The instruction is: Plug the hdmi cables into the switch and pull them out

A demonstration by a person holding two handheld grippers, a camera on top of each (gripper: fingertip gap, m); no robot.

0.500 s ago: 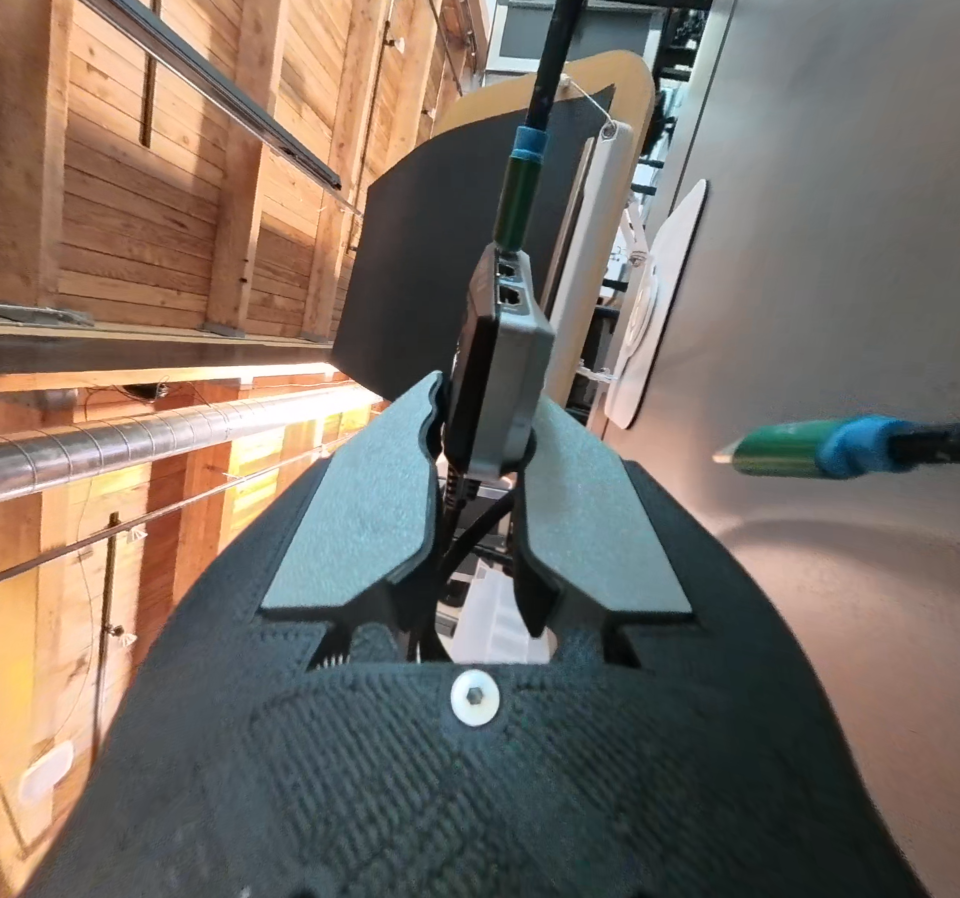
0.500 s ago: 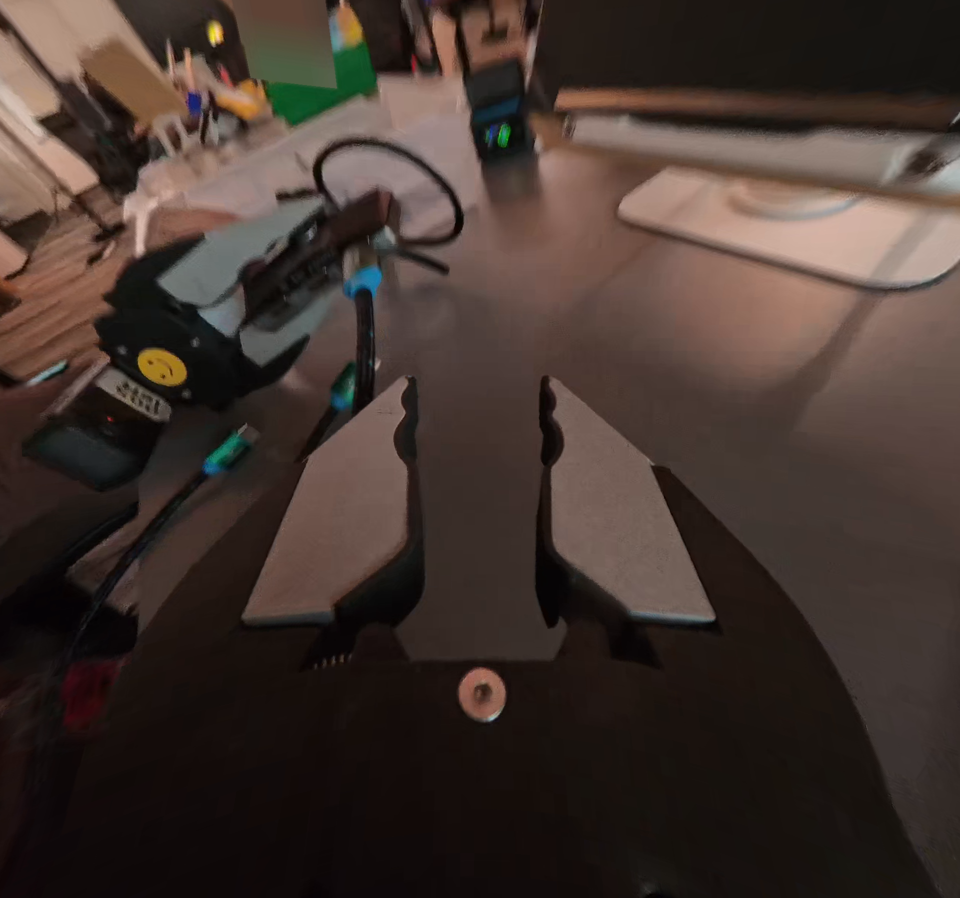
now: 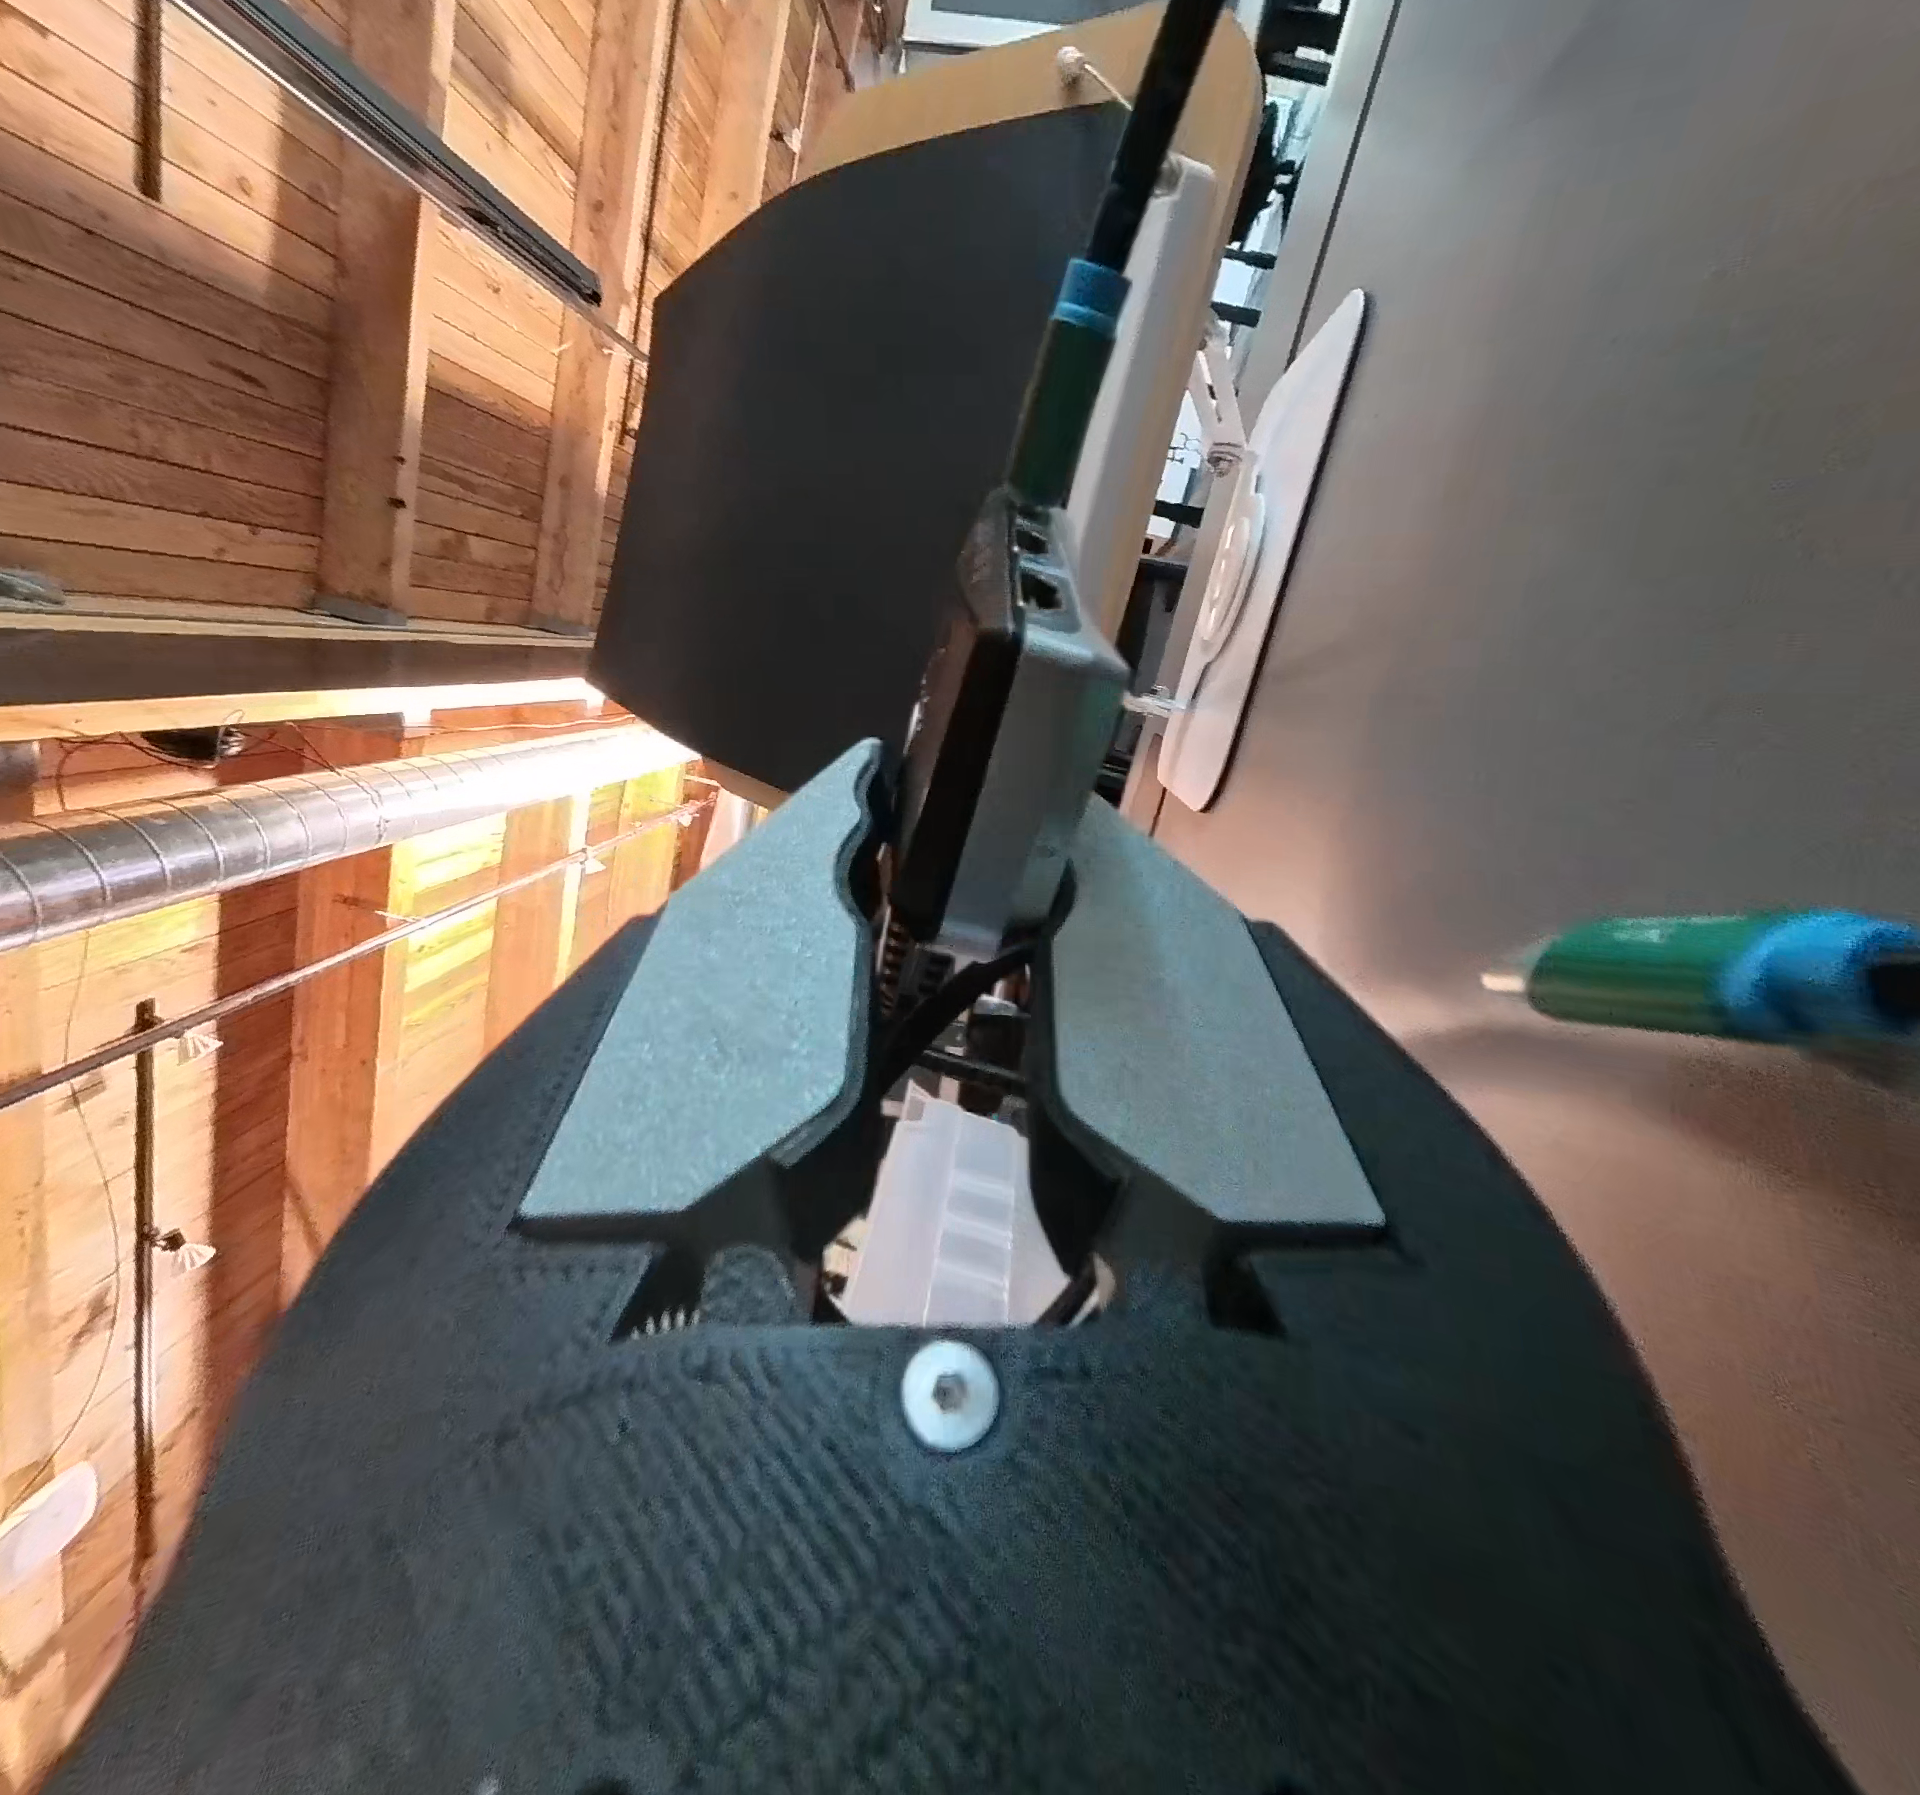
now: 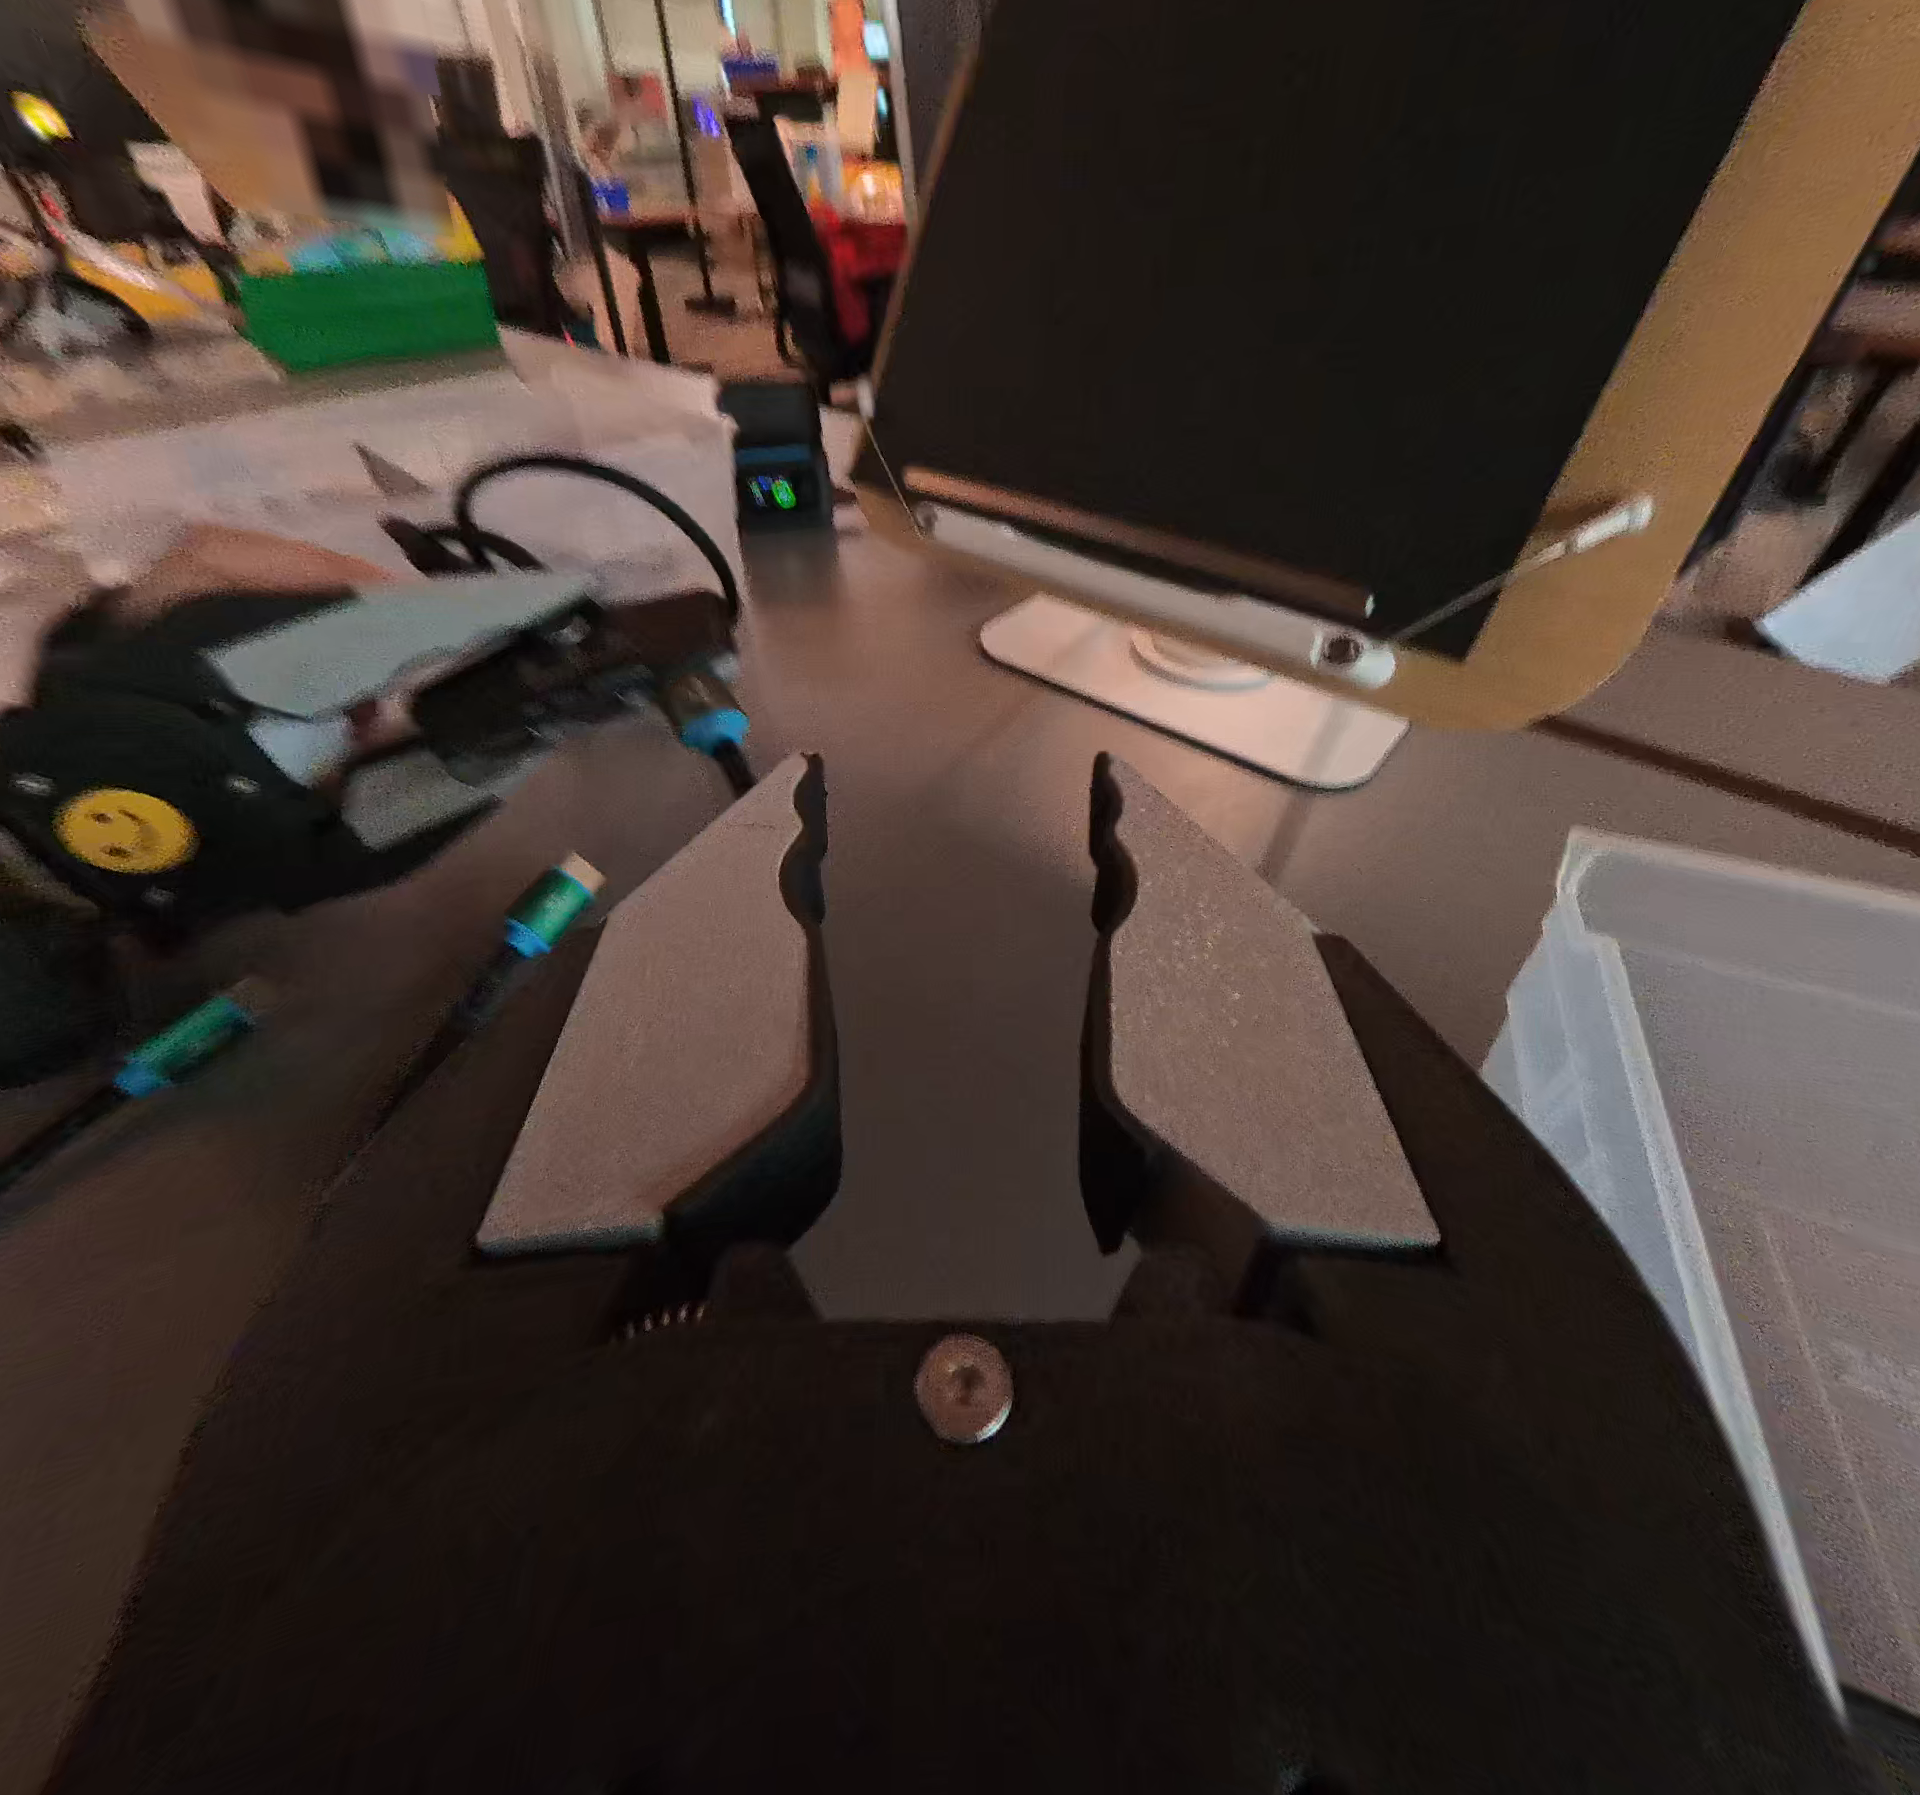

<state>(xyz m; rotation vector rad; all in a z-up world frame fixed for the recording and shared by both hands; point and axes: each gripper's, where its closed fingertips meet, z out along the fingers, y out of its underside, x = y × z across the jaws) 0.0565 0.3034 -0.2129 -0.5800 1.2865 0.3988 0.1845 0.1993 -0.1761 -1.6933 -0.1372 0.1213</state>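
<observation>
My left gripper [image 3: 966,862] clamps the switch [image 3: 1023,706], both pads squeezing its slim grey-and-black body and holding it off the desk [image 4: 935,914]. One HDMI cable [image 3: 1070,395] is plugged into its far port, green shell and blue collar seated, black cord trailing away. Two ports beside it look bare.

My right gripper [image 4: 956,852] is wide open with nothing between its fingers [image 4: 717,966], hanging over bare desk near the middle, just this side of the monitor's white base [image 4: 1195,696]. A clear plastic bin [image 4: 1714,1174] sits at the right edge.

Two loose plugs wait on the left side of the desk: the nearer one [image 4: 551,898] just beside my left finger, metal tip pointing away from me, and another [image 4: 182,1039] further toward the left edge.

My guess is the next job is picking up that nearer plug. The risks as I see them: pinching it crooked, so the tip meets the port askew and jams or scrapes; grabbing the blue collar or cord rather than the stiff green shell, so it bends when pushed; and the switch twisting in my left grip under the push, since only its lower end is pinched. The seated cable's cord could also drag across and snag.
</observation>
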